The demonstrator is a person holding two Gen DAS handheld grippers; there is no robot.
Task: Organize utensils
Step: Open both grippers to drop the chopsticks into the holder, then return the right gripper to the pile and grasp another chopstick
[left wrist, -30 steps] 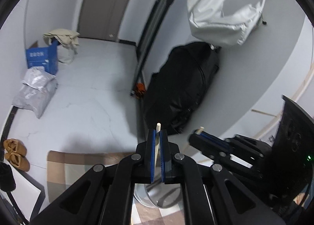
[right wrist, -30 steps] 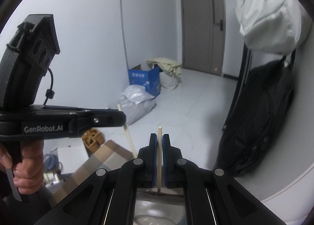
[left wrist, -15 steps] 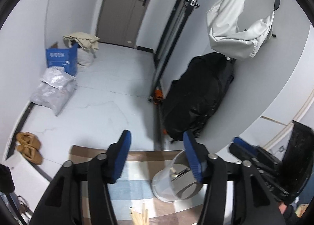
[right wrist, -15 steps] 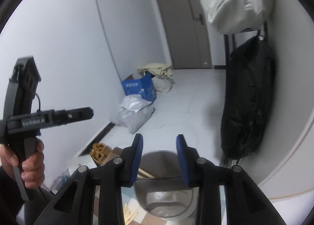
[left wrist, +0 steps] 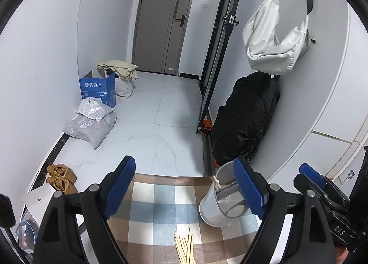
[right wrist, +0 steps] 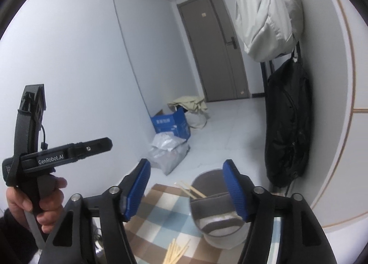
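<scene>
We note the holder (left wrist: 215, 206) standing on the cloth (left wrist: 161, 197), right of centre, with chopsticks (right wrist: 192, 191) in it. Loose chopsticks (left wrist: 185, 249) lie on the cloth nearer us, left of the holder. Behind the cloth is floor (left wrist: 147, 130).

The left gripper (left wrist: 184, 185) has just been opening; its blue jaws stand wide with nothing between them. Beyond, on the checked cloth (left wrist: 158, 197), a metal holder (left wrist: 214, 206) holds chopsticks (left wrist: 216, 183); loose chopsticks (left wrist: 185, 248) lie nearer.
</scene>
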